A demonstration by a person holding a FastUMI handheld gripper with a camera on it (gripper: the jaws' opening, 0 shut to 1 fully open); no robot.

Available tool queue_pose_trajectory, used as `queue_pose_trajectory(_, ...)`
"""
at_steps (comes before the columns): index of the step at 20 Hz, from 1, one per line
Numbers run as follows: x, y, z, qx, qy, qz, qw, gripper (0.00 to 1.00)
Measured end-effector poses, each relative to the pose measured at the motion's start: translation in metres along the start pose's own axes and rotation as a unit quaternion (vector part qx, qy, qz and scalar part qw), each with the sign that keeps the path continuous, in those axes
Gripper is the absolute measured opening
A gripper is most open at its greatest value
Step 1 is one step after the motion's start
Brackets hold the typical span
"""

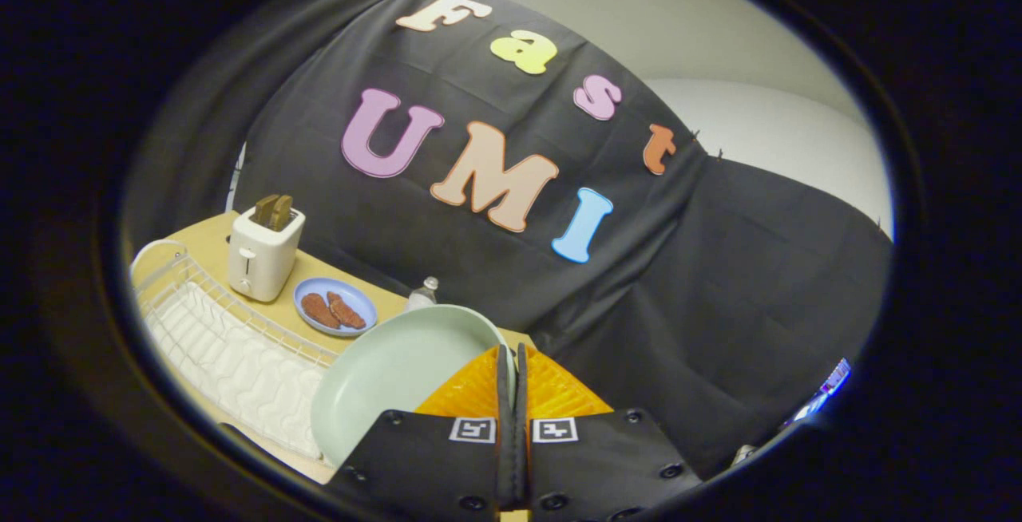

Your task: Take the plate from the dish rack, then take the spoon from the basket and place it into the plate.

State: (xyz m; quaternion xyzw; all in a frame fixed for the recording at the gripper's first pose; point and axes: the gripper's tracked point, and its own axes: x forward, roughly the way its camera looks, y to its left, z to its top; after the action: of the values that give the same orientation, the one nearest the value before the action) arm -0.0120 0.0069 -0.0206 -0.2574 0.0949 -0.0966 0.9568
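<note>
Gripper (pixel 512 362) fingers clamped on one plate (pixel 391 370); one dish rack (pixel 231 338), one toaster (pixel 262 255) beyond.

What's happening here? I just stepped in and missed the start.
A person's handheld gripper is shut on the rim of a pale green plate, holding it tilted above the white dish rack on the wooden table. The plate looks lifted clear of the rack. Beyond the rack stand a toaster with toast in it and a small blue plate with two brown pieces on it.
</note>
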Motion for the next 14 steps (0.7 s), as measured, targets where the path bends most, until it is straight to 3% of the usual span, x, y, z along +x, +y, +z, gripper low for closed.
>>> queue_pose_trajectory(14, -0.01, -0.036, -0.104, 0.063, 0.082, 0.052, 0.993, 0.03)
